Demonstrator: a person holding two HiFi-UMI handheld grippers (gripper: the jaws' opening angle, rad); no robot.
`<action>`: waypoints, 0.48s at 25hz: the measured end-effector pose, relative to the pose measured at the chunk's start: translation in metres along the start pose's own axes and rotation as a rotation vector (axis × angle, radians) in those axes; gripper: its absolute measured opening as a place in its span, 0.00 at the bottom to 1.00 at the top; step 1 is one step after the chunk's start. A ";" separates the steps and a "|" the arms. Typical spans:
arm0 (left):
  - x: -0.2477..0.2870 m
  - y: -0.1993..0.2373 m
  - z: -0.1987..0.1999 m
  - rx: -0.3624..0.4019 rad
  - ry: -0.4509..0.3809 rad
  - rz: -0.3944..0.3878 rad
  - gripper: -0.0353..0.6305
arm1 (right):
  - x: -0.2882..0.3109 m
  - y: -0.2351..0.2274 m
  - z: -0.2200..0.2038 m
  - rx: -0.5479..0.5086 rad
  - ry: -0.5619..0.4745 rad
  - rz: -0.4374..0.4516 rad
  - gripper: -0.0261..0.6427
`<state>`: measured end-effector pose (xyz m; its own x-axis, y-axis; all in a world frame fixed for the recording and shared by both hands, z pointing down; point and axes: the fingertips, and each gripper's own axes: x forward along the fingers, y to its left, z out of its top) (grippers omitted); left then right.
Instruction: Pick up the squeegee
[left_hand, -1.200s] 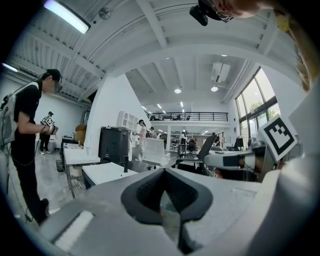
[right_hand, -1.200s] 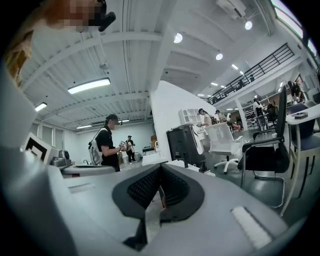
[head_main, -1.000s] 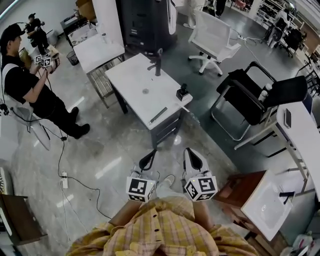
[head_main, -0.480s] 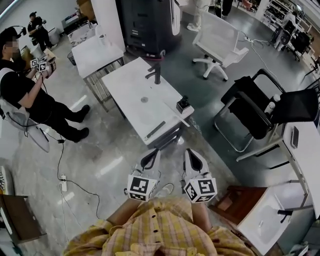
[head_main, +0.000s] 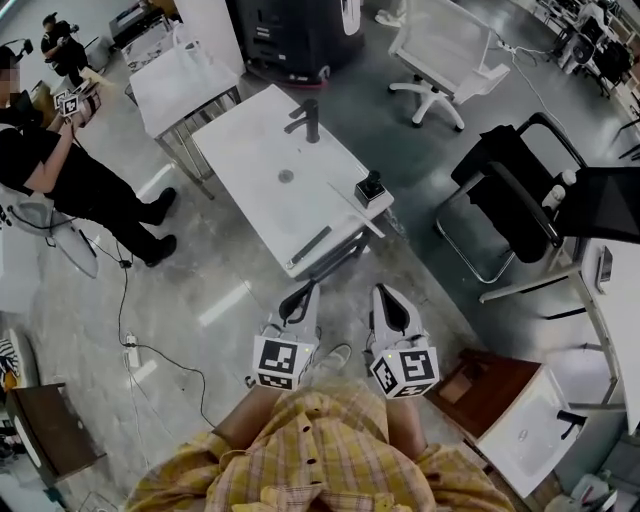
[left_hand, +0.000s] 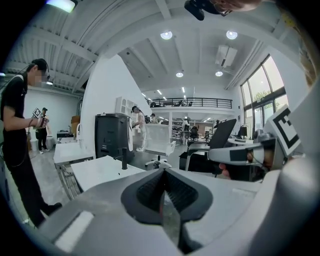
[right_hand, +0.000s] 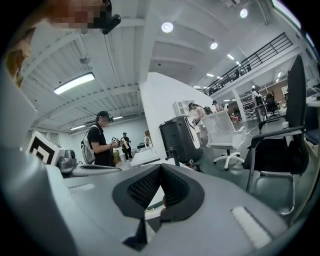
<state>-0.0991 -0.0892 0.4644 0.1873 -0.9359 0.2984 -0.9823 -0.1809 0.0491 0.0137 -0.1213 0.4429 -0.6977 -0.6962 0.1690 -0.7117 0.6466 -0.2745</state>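
Head view: this is the approach. The left gripper (head_main: 298, 300) and right gripper (head_main: 388, 303) hang well short of the tabletop (head_main: 250, 150). The squeegee (head_main: 311, 243) (the long dark bar, I judge) lies there by the near edge. The next move calls for closing in and opening one gripper over the bar. A faucet (head_main: 308, 118) and a small black object (head_main: 370, 187) stand farther back, so nothing blocks the way.

Left gripper view: fingers (left_hand: 147, 190) pressed together, empty.

Right gripper view: fingers likewise closed on nothing.

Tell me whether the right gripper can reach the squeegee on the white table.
Probably not yet: the right gripper is shut and over the floor, short of the table, where the squeegee lies by the near edge. Nothing blocks the way.
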 end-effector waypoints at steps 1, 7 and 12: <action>0.006 0.004 -0.001 0.006 0.011 -0.002 0.05 | 0.003 -0.002 -0.002 0.000 0.005 -0.004 0.04; 0.047 0.021 -0.012 0.028 0.094 -0.031 0.05 | 0.033 -0.015 -0.014 0.010 0.048 -0.041 0.04; 0.080 0.035 -0.020 0.038 0.156 -0.057 0.05 | 0.061 -0.027 -0.020 0.019 0.077 -0.075 0.04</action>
<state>-0.1187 -0.1642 0.5094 0.2359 -0.8660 0.4409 -0.9686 -0.2462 0.0346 -0.0115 -0.1747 0.4795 -0.6473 -0.7157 0.2622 -0.7609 0.5871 -0.2761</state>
